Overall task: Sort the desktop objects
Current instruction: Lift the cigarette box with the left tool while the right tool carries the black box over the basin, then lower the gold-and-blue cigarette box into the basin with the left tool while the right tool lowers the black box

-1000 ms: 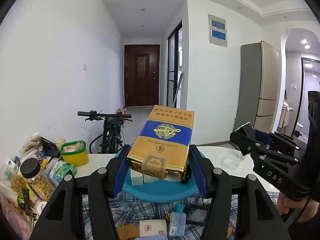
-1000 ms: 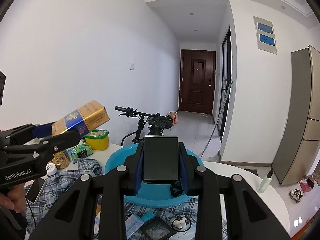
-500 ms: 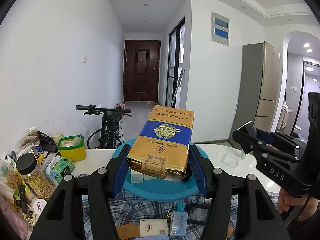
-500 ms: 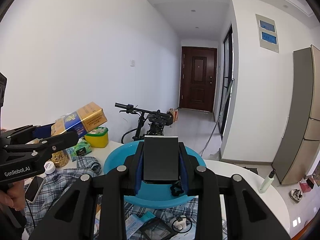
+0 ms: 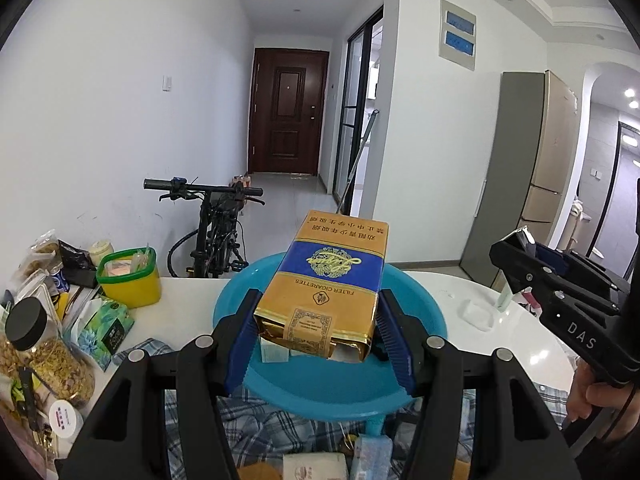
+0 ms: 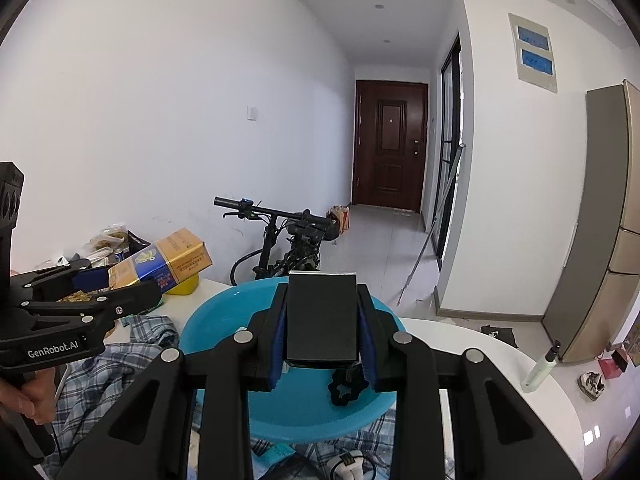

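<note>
My left fingers (image 5: pixel 318 330) pinch a gold and blue cigarette carton (image 5: pixel 328 280) by its sides and hold it in the air over the blue bowl (image 5: pixel 424 308). My right fingers (image 6: pixel 322 338) pinch a flat black box (image 6: pixel 322 320), also in the air over the blue bowl. The bowl sits on the white tabletop (image 5: pixel 520 344), and a yellow tub (image 5: pixel 130 284) stands left of the bowl

- My left gripper (image 5: pixel 316 334) points slightly downward, its blue pads (image 5: pixel 239 346) clamped against something wide.
- My right gripper (image 6: pixel 322 334) is clamped too, angled slightly down.
- A hand (image 6: pixel 28 394) grips the left handle.
</note>
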Demonstrator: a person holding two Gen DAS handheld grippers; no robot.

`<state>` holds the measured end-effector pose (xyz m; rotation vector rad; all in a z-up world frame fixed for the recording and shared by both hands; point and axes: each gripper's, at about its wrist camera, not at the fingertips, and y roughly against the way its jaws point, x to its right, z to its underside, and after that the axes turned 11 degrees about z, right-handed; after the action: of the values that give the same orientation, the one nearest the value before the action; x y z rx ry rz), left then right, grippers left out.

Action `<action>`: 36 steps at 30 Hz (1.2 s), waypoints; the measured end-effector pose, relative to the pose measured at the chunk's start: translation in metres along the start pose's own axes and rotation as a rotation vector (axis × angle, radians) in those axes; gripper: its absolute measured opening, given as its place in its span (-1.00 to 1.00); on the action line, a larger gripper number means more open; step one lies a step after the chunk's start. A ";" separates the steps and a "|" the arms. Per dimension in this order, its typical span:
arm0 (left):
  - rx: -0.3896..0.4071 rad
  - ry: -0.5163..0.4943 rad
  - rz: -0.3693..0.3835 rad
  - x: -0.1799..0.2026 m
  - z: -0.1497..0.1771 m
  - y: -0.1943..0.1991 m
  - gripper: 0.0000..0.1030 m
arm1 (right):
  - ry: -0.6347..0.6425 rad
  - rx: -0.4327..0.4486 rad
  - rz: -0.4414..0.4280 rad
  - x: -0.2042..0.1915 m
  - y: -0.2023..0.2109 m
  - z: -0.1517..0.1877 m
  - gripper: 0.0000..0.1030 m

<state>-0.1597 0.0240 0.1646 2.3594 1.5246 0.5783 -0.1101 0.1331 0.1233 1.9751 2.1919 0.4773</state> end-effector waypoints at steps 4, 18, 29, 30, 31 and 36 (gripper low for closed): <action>-0.018 0.008 -0.006 -0.012 -0.003 -0.022 0.17 | -0.004 -0.016 0.003 0.001 -0.020 -0.003 -0.43; -0.045 0.033 0.009 -0.051 -0.023 -0.093 0.17 | -0.016 -0.026 0.016 0.001 -0.085 -0.019 -0.43; -0.033 0.048 -0.004 -0.064 -0.040 -0.128 0.17 | -0.028 -0.045 0.026 0.005 -0.126 -0.030 -0.43; -0.031 0.042 -0.011 -0.063 -0.041 -0.129 0.17 | -0.030 -0.048 0.028 0.006 -0.128 -0.030 -0.43; -0.028 0.036 -0.017 -0.063 -0.042 -0.129 0.17 | -0.032 -0.051 0.030 0.007 -0.130 -0.030 -0.43; -0.042 0.043 -0.005 -0.064 -0.042 -0.135 0.17 | -0.051 -0.077 0.021 0.015 -0.138 -0.030 -0.43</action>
<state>-0.3110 0.0216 0.1314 2.3256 1.5203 0.6583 -0.2510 0.1323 0.1067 1.9506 2.0919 0.5015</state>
